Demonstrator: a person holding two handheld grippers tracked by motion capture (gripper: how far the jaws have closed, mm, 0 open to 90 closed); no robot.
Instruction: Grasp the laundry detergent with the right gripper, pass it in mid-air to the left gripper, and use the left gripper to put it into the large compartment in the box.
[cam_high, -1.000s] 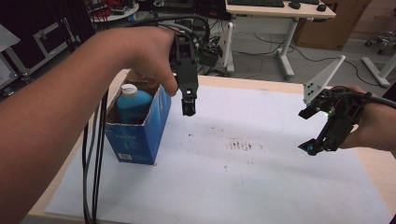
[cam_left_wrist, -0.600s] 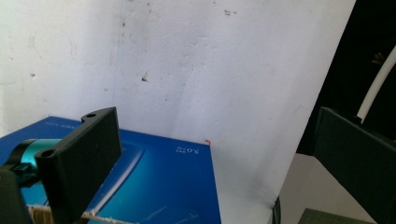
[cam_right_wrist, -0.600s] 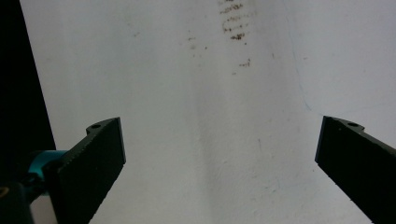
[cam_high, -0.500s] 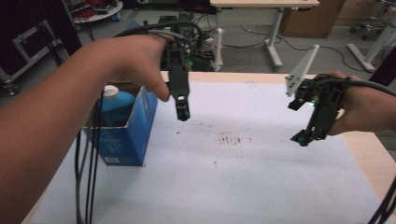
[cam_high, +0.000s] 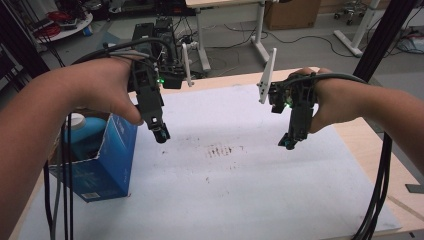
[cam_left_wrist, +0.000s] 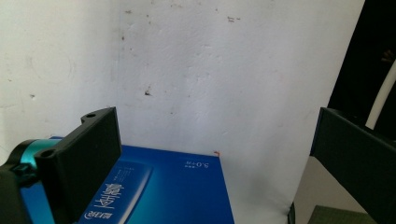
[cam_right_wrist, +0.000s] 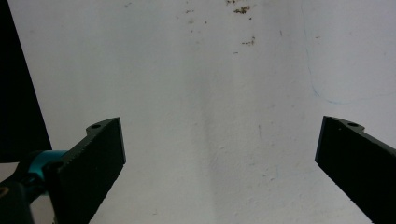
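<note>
An open blue carton (cam_high: 102, 167) stands on the left of the white mat (cam_high: 240, 195). Inside it is a blue bottle (cam_high: 86, 139) with a white cap. My left gripper (cam_high: 160, 135) hangs just right of the carton's top edge and points down, a little above the mat. In the left gripper view this gripper (cam_left_wrist: 212, 116) is open, with the carton's printed side (cam_left_wrist: 173, 186) below the jaws. My right gripper (cam_high: 288, 144) hovers over the right side of the mat, tips down. In the right gripper view it (cam_right_wrist: 219, 122) is open over bare mat (cam_right_wrist: 210, 70).
Dark smudges (cam_high: 222, 150) mark the mat's middle. The wooden table (cam_high: 372, 150) shows past the mat's right edge. Black cables (cam_high: 57, 190) hang at the left and cables (cam_high: 377, 200) at the right. Desks and equipment stand on the floor beyond the table.
Both grippers and the carton sit farther left in the high view than a second ago. The left gripper has come lower, closer to the carton. Both sets of jaws stay open.
</note>
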